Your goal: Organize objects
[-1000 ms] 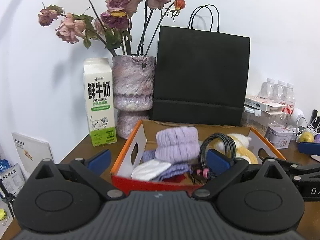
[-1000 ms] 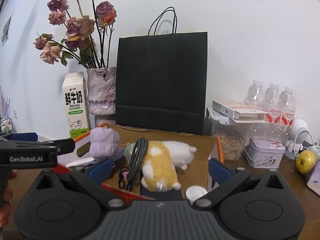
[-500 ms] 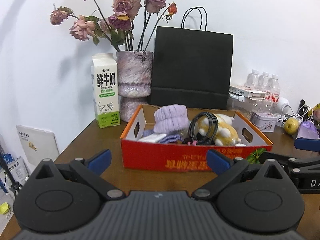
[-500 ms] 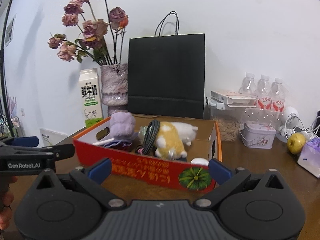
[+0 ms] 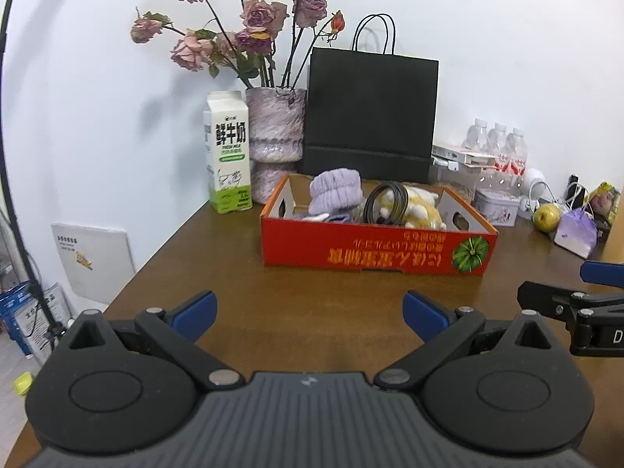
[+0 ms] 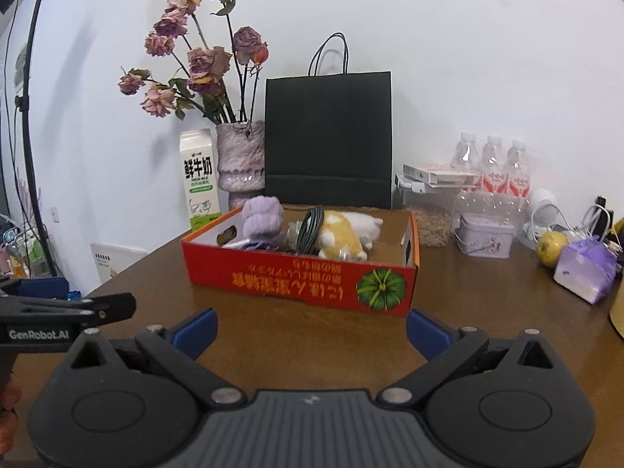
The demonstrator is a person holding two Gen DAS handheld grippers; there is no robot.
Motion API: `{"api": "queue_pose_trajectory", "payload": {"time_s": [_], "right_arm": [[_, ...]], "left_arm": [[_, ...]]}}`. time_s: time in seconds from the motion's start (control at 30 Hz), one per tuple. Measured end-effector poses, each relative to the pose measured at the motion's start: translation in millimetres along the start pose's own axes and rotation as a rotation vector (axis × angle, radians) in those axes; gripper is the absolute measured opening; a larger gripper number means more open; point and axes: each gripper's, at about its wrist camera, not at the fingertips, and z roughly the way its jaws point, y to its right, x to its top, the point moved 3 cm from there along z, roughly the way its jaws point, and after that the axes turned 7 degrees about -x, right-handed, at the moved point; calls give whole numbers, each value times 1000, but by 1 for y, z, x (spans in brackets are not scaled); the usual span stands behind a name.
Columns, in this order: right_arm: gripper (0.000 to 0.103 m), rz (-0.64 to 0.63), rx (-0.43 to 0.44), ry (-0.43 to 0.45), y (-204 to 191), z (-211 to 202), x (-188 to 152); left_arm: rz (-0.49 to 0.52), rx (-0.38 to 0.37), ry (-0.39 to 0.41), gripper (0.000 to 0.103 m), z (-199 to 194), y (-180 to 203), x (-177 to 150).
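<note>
A red cardboard box [image 5: 374,251] [image 6: 296,279] sits mid-table on the brown wood. Inside it lie a purple rolled cloth [image 5: 337,194] [image 6: 262,218], a coil of black cable [image 5: 386,206] [image 6: 310,230] and a yellow-and-white plush toy [image 5: 419,206] [image 6: 343,234]. My left gripper [image 5: 310,314] hovers open in front of the box, well short of it, holding nothing. My right gripper [image 6: 312,331] is likewise open and empty, near the box's front right. Each gripper shows at the edge of the other's view.
Behind the box stand a milk carton [image 5: 227,152], a vase of dried roses [image 5: 275,136] and a black paper bag [image 5: 370,113]. To the right are water bottles [image 6: 491,167], a tin [image 6: 483,236], an apple [image 6: 550,249] and a purple pouch [image 6: 585,269]. The table's left edge [image 5: 156,257] drops off.
Both grippers have pulled back from over the box toward the table's front; the box now looks smaller and farther. Both stayed open and empty.
</note>
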Motion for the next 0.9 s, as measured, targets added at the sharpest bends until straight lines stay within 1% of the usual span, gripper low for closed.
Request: {"api": "queue_pose_trajectory", "payload": {"time_s": [0.13, 0.23, 0.47, 0.67, 0.9], "right_arm": [[103, 7, -3, -11, -1, -23, -11], [103, 8, -5, -14, -2, -40, -18], [103, 6, -18, -9, -5, -73, -24], [103, 4, -23, -4, -6, -88, -24], [103, -6, -17, -7, -9, -89, -24]], "left_arm": [[10, 11, -15, 103, -26, 1, -9], [5, 3, -24, 103, -43, 2, -15], [-20, 3, -52, 103, -72, 1, -25], [-23, 9, -54, 103, -84, 0, -28], [-25, 13, -63, 103, -82, -1, -28]]}}
